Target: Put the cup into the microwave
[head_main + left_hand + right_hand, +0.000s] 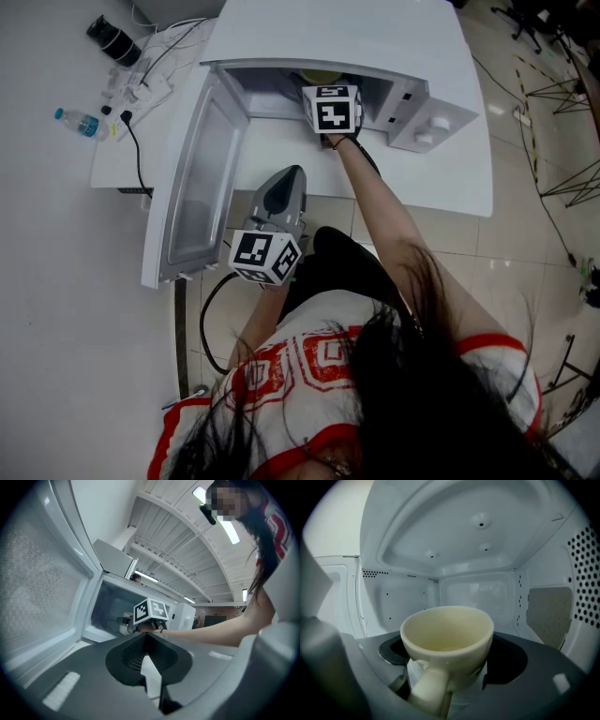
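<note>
A cream cup (447,637) with its handle toward the camera sits between the jaws of my right gripper (450,665), which is shut on it. Both are inside the white microwave (375,42) cavity; whether the cup touches the cavity floor is hidden. From the head view only the cup's rim (321,76) shows, beyond the right gripper (328,92) and its marker cube. My left gripper (284,183) hangs low in front of the table edge, pointing at the microwave. In the left gripper view its jaws (145,641) meet at the tips with nothing between them.
The microwave door (197,178) is swung wide open to the left. The control panel with knobs (427,117) is right of the cavity. A water bottle (82,123) and cables (141,84) lie at the table's left. Tripod legs (572,178) stand on the tiled floor at right.
</note>
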A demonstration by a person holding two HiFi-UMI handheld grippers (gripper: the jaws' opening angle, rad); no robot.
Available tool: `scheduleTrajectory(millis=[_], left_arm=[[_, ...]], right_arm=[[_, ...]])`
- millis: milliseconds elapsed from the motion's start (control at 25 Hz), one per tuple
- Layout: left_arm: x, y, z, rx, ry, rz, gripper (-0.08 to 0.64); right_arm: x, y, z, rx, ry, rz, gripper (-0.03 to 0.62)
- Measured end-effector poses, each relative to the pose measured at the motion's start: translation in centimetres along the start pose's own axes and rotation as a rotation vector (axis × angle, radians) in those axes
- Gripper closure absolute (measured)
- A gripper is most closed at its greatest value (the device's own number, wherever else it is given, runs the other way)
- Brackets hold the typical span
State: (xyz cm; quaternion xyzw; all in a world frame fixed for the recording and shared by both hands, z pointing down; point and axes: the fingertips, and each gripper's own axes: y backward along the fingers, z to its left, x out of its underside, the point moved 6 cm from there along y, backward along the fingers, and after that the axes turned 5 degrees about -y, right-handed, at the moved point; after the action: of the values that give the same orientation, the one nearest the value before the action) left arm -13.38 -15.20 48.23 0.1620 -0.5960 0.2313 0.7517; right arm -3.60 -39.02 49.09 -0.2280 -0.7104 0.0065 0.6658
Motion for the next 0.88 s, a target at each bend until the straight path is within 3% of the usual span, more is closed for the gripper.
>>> scheduleTrajectory(millis=[520, 720, 880], left_arm=[[0.29, -0.03, 0.05, 0.000, 0.002, 0.008, 0.569], [0.31, 0.10, 0.14, -0.006, 0.003, 0.006, 0.569], [0.22, 0.20, 0.14, -0.012, 0.004, 0.005, 0.571]], right_arm=[[0.12, -0.47, -0.37, 0.017, 0.051, 0.012, 0.132], [0.12, -0.25, -0.23, 0.030, 0.062, -0.011, 0.101], [0.15, 0.37, -0.65, 0.059, 0.036, -0.021, 0.100]])
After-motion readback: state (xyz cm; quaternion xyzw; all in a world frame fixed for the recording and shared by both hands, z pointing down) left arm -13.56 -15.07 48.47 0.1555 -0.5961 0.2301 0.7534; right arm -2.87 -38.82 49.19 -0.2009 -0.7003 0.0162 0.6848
